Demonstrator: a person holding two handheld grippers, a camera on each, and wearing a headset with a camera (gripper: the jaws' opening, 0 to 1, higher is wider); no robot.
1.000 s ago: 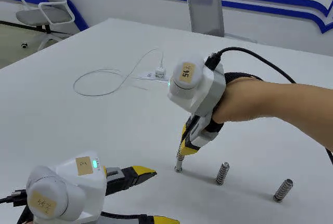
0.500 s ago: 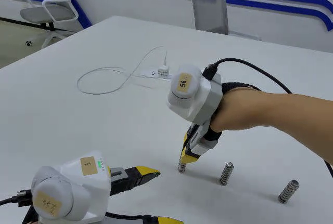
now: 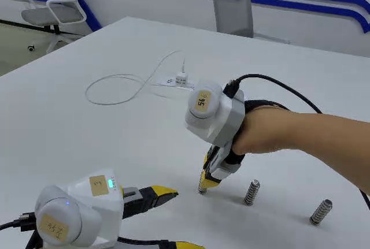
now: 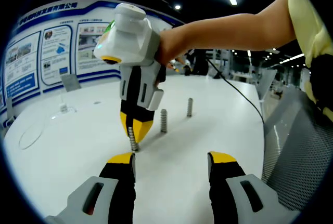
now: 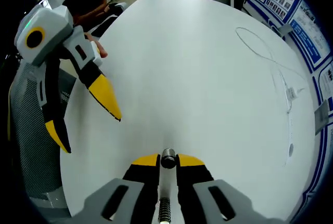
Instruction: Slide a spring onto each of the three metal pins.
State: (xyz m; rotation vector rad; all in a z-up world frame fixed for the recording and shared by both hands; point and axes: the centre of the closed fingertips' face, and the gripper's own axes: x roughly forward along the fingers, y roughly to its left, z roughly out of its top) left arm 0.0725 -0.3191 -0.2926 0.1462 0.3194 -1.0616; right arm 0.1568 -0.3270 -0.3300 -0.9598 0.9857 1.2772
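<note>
My right claw (image 5: 168, 160) is clenched on the third spring (image 4: 132, 140), gripping the coil from both sides, with the pin (image 5: 168, 159) showing its rounded top between the tips. This pin stands on the bench (image 3: 87, 133) toward its near edge. The other two springs (image 3: 251, 192) (image 3: 320, 211) sit on their pins in a row running off toward the right edge, well apart from each other.

My left claw (image 3: 176, 219) is released and holds nothing, jaws wide, hovering close to the near edge.

I judge the spring to be light and lively: a thin steel coil, smooth, stiff across but soft along its length. Pinched hard, it could bow or flick out sideways. The best hold is on its flanks, low on the coil near the open end — that keeps the mouth true over the pin. The pin looks slender, so any push should go straight down, not across.

A white cable (image 3: 115, 87) lies toward the far left of the bench, well clear.
</note>
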